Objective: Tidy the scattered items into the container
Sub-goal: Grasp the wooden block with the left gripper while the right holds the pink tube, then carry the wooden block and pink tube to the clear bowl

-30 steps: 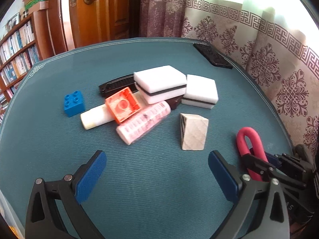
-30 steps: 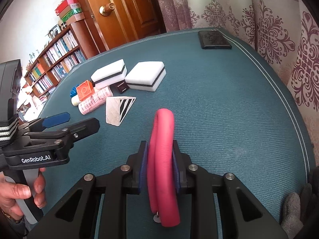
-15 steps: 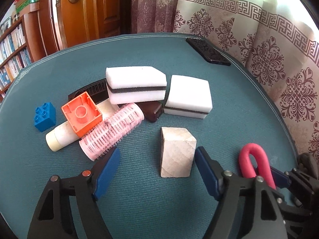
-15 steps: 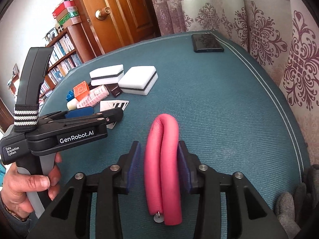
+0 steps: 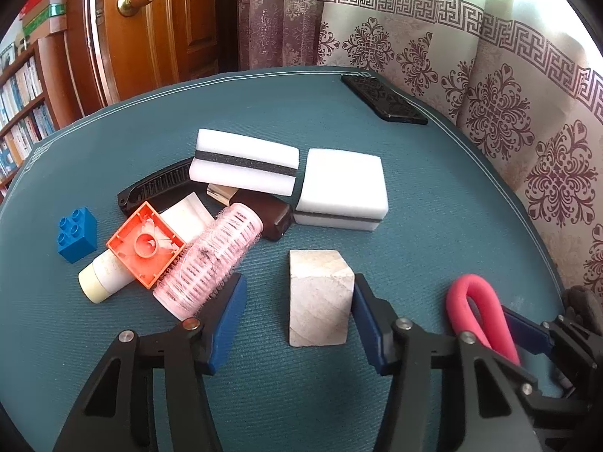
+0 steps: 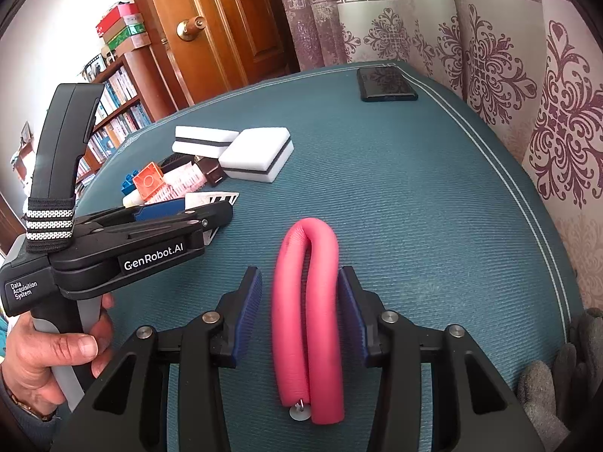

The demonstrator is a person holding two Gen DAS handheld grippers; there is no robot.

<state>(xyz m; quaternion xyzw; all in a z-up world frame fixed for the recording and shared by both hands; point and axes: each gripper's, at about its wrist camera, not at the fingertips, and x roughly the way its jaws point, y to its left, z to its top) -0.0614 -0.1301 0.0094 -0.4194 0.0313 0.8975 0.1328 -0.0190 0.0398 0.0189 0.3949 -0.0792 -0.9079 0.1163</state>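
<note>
- The left gripper is spread wide around the wooden block on the teal table; squeeze squarely on its flat sides.
- The right gripper straddles the pink foam loop, apparently released.
- No container shows.

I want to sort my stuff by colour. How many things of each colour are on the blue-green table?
White: 3, sponge, sponge, tube
Pink: 2, hair roller, foam curler
Orange: 1, brick
Blue: 1, brick
Black: 2, comb, phone
Brown: 1, case
Wood: 1, block
Total: 11
</note>
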